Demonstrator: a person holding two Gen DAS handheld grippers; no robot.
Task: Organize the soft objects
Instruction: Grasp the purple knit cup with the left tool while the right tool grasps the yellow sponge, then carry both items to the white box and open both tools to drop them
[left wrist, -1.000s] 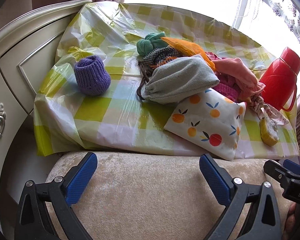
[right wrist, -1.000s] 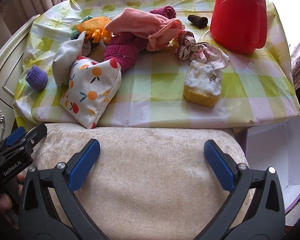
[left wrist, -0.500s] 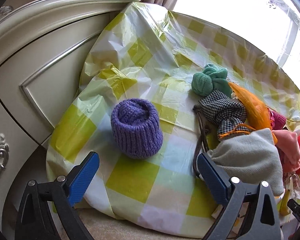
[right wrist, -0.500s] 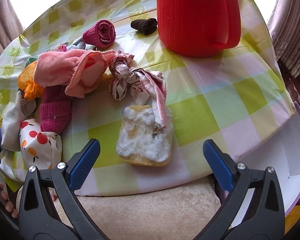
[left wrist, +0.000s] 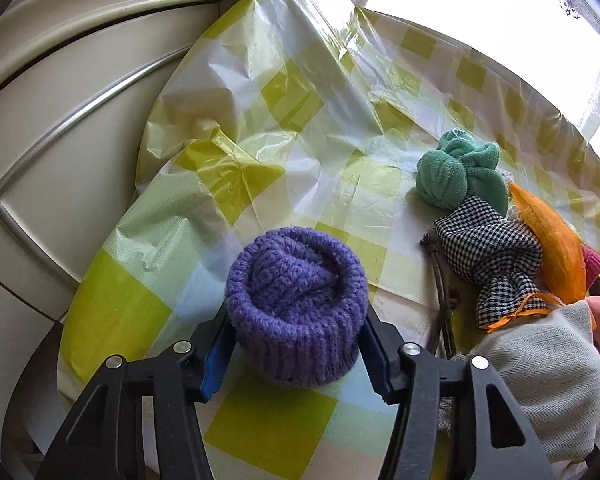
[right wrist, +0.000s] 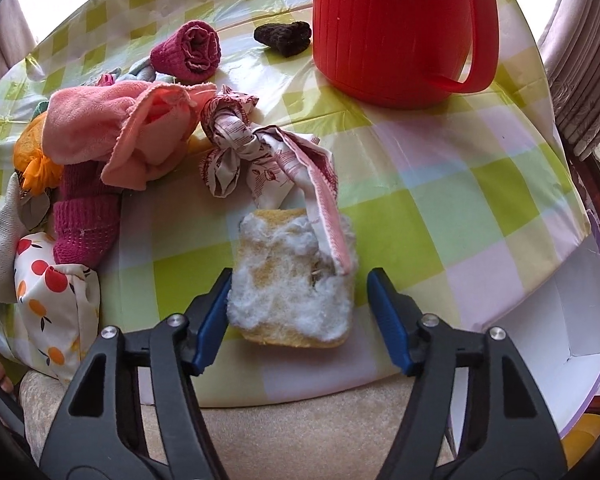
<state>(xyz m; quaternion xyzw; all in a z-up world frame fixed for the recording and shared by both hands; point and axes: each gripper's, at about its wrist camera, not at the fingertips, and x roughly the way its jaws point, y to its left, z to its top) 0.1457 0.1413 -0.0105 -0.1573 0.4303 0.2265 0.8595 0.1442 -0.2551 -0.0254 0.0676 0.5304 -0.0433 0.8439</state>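
Left claw [left wrist: 296, 356]: jaws just been closing, now pressed vs both flanks of purple knit roll [left wrist: 296, 308]. Roll sits upright on checked tabletop [left wrist: 260, 160], open end up, dead centre betw pads, so grip axis runs across its width, not along it. Knit bulges slightly over pads: reads as a squeeze, not a near miss. Nothing else in the bite.

Right claw [right wrist: 298, 320]: jaws also just been closing, roughly half shut, straddling yellow sponge [right wrist: 292, 292] w/ white fluff on top. Left pad [right wrist: 214, 320] touching or v. nearly touching sponge's side; right pad [right wrist: 392, 324] apart from it, clear gap showing. So not gripped yet. Sponge lies straight ahead of claw, near tabletop's front edge, short side facing claw, long axis running away from it.

Key relation for nxt move: sponge off-centre in right claw, shifted toward left pad. Probably needs a nudge sideways or just more closing; soft body shld self-centre. Snag risk: pink-edged strip of knotted patterned cloth [right wrist: 252, 156] draped over sponge's far right corner, may drag along on lift.

Rest of pile (pink cloth [right wrist: 112, 132], rolled maroon sock [right wrist: 188, 50], green bundle [left wrist: 456, 172], checked scarf [left wrist: 492, 252]) lies beyond both claws, untouched. Red jug [right wrist: 400, 24] stands at back, well clear. Each claw nearer its own item; no crossover needed.
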